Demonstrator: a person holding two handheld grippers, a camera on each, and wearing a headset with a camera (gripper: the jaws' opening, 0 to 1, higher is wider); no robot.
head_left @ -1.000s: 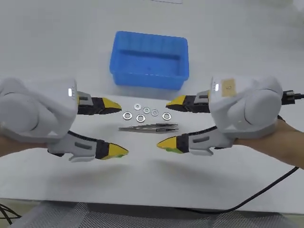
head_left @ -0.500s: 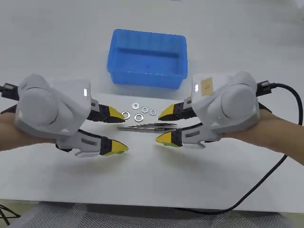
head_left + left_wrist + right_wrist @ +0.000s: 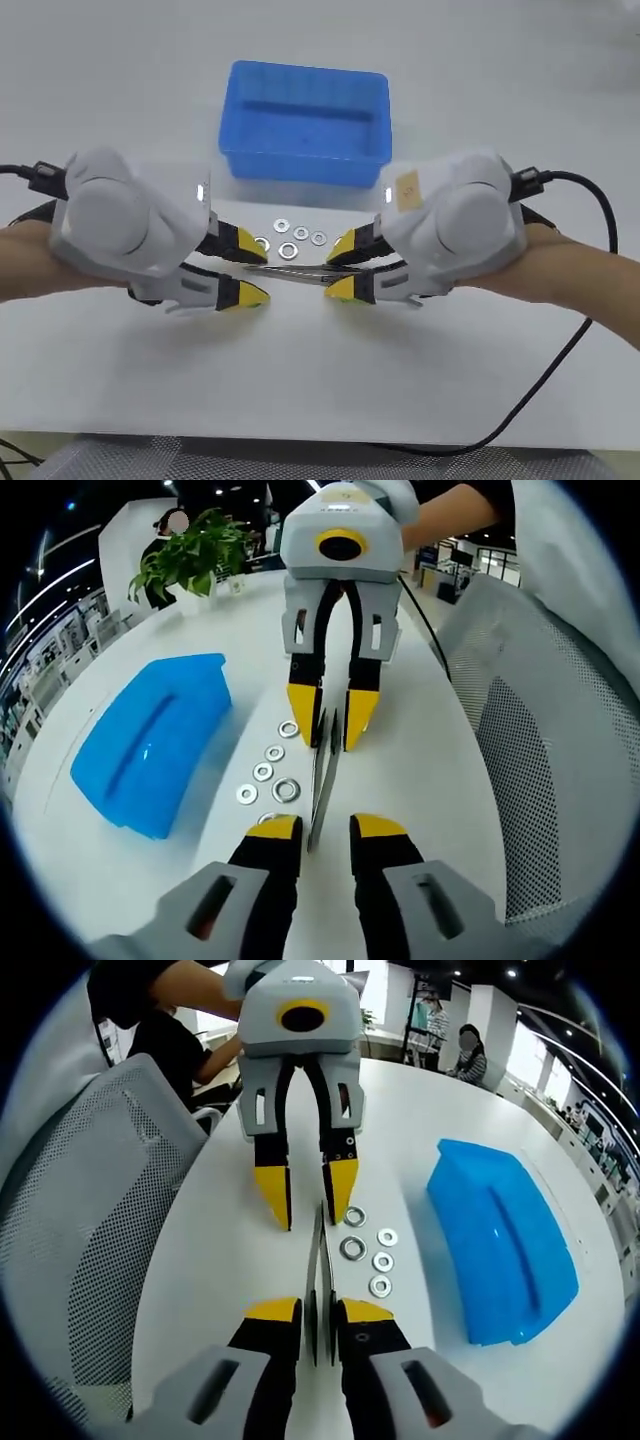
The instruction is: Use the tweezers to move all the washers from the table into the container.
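Note:
The steel tweezers (image 3: 296, 270) lie on the white table, in front of several washers (image 3: 288, 240). The blue container (image 3: 305, 120) stands behind them. My two grippers face each other along the tweezers. The right gripper (image 3: 339, 269) has its jaws pressed in on the tweezers' two arms (image 3: 319, 1295) at the spread end. The left gripper (image 3: 252, 270) holds its jaws a little apart, with the tweezers' narrow end (image 3: 313, 835) lying between them untouched. The washers (image 3: 272, 775) lie beside the tweezers in the left gripper view, and the washers (image 3: 372, 1250) in the right gripper view.
The blue container (image 3: 140, 745) is an open, empty tub; the same container (image 3: 505, 1245) also appears in the right gripper view. A black cable (image 3: 560, 350) trails from the right gripper over the table's front edge. A mesh chair (image 3: 90, 1220) stands beside the table. Plants (image 3: 185, 565) stand at the far end.
Both grippers have moved inward along the tweezers and narrowed their jaws around its ends. The tweezers and washers lie where they were.

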